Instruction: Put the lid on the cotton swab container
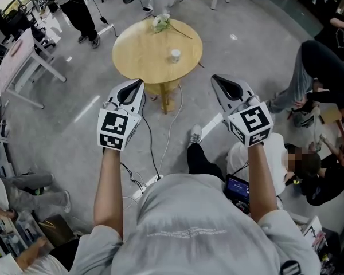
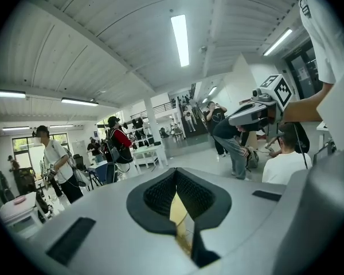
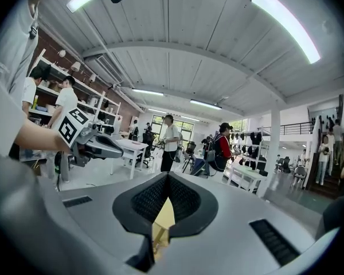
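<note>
A small white cotton swab container [image 1: 175,55] stands on the round wooden table [image 1: 137,53] ahead of me. I cannot make out a separate lid. Both grippers hang in the air short of the table's near edge, pointing toward it. My left gripper [image 1: 136,85] is shut with nothing between its dark pads, as the left gripper view also shows at the left gripper [image 2: 176,173]. My right gripper [image 1: 217,79] is likewise shut and empty, its pads meeting in the right gripper view at the right gripper [image 3: 168,177]. Each gripper view looks up at the ceiling and shows the other gripper off to the side.
A bunch of white flowers [image 1: 160,22] lies at the table's far edge. Cables [image 1: 171,125] trail over the grey floor below the grippers. A person in white [image 1: 258,153] sits at my right, others crouch farther right, and a white desk [image 1: 23,62] stands at the left.
</note>
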A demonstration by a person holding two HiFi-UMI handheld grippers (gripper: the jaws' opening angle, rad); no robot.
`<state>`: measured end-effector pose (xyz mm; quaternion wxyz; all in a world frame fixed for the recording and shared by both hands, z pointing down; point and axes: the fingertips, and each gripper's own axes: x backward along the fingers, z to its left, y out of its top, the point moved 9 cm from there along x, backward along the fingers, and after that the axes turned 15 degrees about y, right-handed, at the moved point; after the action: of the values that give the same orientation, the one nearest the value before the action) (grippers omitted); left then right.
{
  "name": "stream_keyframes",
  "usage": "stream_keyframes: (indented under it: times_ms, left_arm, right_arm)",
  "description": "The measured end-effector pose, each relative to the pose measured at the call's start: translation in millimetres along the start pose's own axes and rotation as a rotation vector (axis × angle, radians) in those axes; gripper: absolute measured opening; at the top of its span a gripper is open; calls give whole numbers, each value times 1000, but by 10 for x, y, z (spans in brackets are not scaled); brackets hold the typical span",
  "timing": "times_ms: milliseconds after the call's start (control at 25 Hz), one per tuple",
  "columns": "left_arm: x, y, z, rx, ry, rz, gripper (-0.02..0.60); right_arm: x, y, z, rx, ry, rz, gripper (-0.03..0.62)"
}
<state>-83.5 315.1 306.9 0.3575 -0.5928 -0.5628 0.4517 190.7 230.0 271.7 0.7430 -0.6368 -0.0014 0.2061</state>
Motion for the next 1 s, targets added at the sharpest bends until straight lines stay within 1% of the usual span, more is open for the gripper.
stream_keyframes:
  times_ms: [160,240,320,440,560,800,1000]
  left_arm:
    - [-436,81,127,17,22,24,17]
    - [-759,112,185,29,40,31,17]
    - [-1195,144,194,29,53,38,17]
    - [-1870,178,203,36,73,69,17]
    - [-2397,223,310,39,96,86,17]
    - [-2861,266,515,32,135,119,17]
    - [-3155,186,568,41,143,150,17]
  right_arm:
    - [-182,19,-483,11,-3,4,26]
    - [-326,-34,-800,16,-2,13,26]
    - [-486,-152,-1227,14,7,22,26]
    - [-761,-304,-1928,8,51,36,26]
    - [-989,-324,-2483,22,72,36,26]
    - [-1285,-350,-3077,9,99,18,26]
    - [-1474,-439,-3374,-2,118,13,26]
